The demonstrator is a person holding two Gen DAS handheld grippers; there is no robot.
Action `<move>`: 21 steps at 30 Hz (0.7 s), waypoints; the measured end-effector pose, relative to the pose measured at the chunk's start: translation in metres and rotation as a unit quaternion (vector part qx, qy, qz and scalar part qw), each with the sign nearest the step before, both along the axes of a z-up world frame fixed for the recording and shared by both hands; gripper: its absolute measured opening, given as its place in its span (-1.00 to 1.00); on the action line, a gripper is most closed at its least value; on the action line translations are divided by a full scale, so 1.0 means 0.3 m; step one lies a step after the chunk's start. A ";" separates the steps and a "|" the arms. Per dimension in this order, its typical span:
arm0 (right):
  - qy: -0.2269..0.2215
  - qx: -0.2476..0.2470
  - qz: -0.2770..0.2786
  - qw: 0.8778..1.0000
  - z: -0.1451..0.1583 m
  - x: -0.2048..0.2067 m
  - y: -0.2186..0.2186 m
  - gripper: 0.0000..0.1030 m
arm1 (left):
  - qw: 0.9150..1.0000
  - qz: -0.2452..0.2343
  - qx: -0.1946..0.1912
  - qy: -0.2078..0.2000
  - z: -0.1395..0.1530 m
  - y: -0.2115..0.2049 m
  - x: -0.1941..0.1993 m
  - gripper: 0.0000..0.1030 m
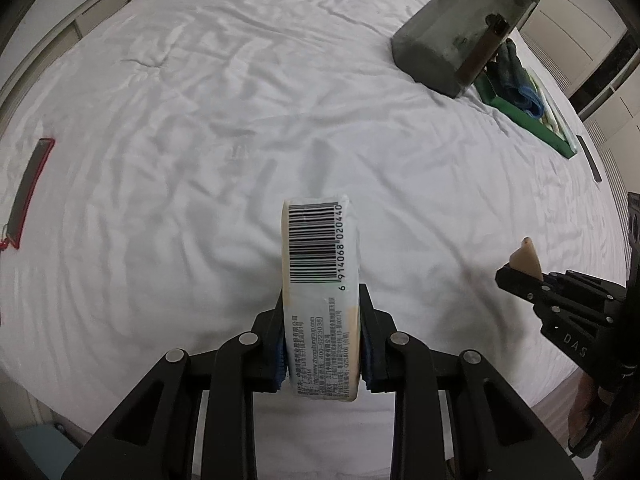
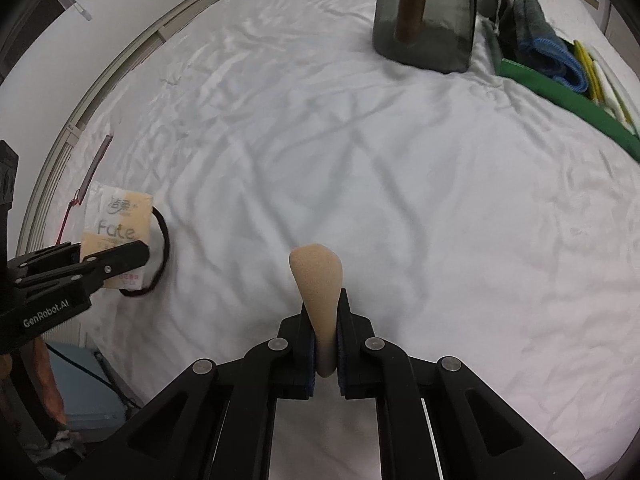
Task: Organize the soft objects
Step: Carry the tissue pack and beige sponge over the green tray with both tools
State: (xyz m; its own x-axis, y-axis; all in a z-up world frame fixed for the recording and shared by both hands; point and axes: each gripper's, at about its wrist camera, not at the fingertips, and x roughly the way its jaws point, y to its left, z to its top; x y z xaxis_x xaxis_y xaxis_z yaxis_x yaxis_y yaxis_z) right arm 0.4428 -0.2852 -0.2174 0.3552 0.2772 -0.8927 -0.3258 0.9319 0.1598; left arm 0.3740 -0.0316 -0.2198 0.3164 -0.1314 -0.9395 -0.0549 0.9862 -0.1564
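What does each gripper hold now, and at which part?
The left gripper clamps the tissue pack across its near end. The right gripper pinches the beige makeup sponge at its narrow end.

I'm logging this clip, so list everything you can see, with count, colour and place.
tissue pack: one, white and tan, in the left gripper
makeup sponge: one, beige, in the right gripper
hair tie: one, black, on the sheet by the tissue pack
grey bin: one, far right on the bed
green tray: one, beside the bin, holding cloths
blue-edged cloth: one, grey, in the tray
bed sheet: one, white, under everything
fingers: two pairs, black
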 end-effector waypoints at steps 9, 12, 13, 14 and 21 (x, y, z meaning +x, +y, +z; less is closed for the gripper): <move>-0.017 -0.021 -0.015 1.000 0.081 0.013 -0.099 -0.87 | 0.999 -0.032 0.004 -0.010 0.081 -0.165 0.067 -0.53; -0.027 -0.031 -0.024 0.999 0.121 0.030 -0.157 -0.87 | 0.999 -0.051 -0.004 -0.015 0.119 -0.257 0.104 -0.54; -0.031 -0.033 -0.029 0.999 0.140 0.038 -0.187 -0.87 | 0.998 -0.058 -0.007 -0.017 0.134 -0.296 0.119 -0.53; -0.035 -0.036 -0.034 0.998 0.159 0.047 -0.220 -0.87 | 0.998 -0.063 -0.009 -0.018 0.146 -0.328 0.134 -0.54; -0.066 -0.053 -0.070 0.994 0.277 0.124 -0.436 -0.87 | 0.993 -0.105 -0.021 -0.041 0.238 -0.609 0.292 -0.54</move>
State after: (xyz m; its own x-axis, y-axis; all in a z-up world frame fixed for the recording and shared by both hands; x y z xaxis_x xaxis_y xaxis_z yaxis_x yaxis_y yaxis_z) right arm 0.4801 -0.4160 -0.1343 0.4991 0.1240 -0.8576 -0.2039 0.9787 0.0228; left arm 0.4616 -0.2144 -0.1485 0.3521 -0.2420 -0.9041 0.1667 0.9668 -0.1938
